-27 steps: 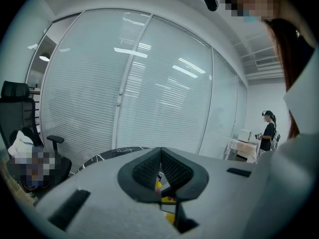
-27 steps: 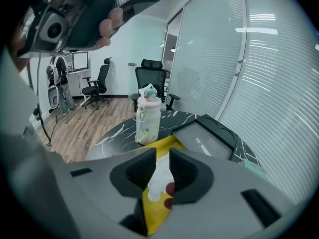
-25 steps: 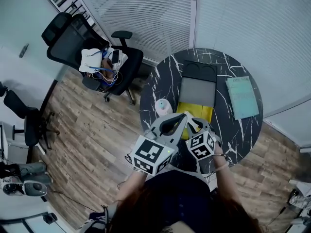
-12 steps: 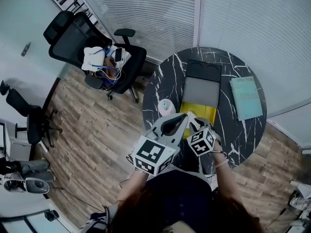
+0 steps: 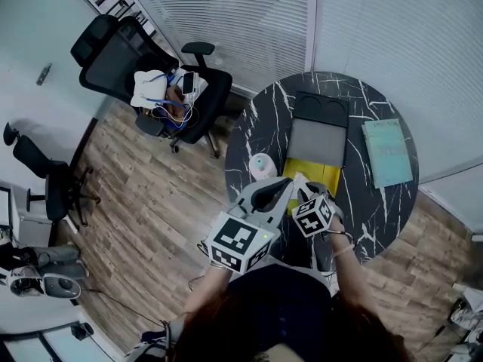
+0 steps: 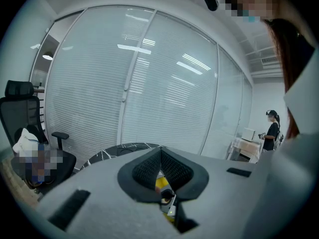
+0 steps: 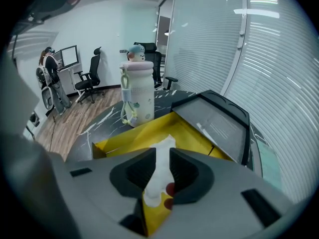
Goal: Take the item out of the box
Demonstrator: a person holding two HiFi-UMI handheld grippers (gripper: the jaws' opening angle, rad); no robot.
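Observation:
An open yellow box (image 5: 311,176) lies on the round black marble table (image 5: 377,210), at its near side. My right gripper (image 7: 162,157) is shut on a white flat item (image 7: 167,144) whose far end still lies over the yellow box (image 7: 149,129). In the head view the right gripper (image 5: 305,190) hangs over the box's near edge. Close on its left is my left gripper (image 5: 273,194). The left gripper (image 6: 161,156) has its jaws together with nothing between them; a bit of yellow shows behind them.
A grey tray with a black end (image 5: 318,130) lies behind the box, a teal booklet (image 5: 388,152) at the table's right. A white bottle with a teal cap (image 5: 263,166) stands left of the box. An office chair (image 5: 147,70) with clutter stands at the left. People stand far off.
Both grippers have stayed over the box's near edge, the right one shut on the white item throughout. The head view has shifted slightly, so the table sits a little further right.

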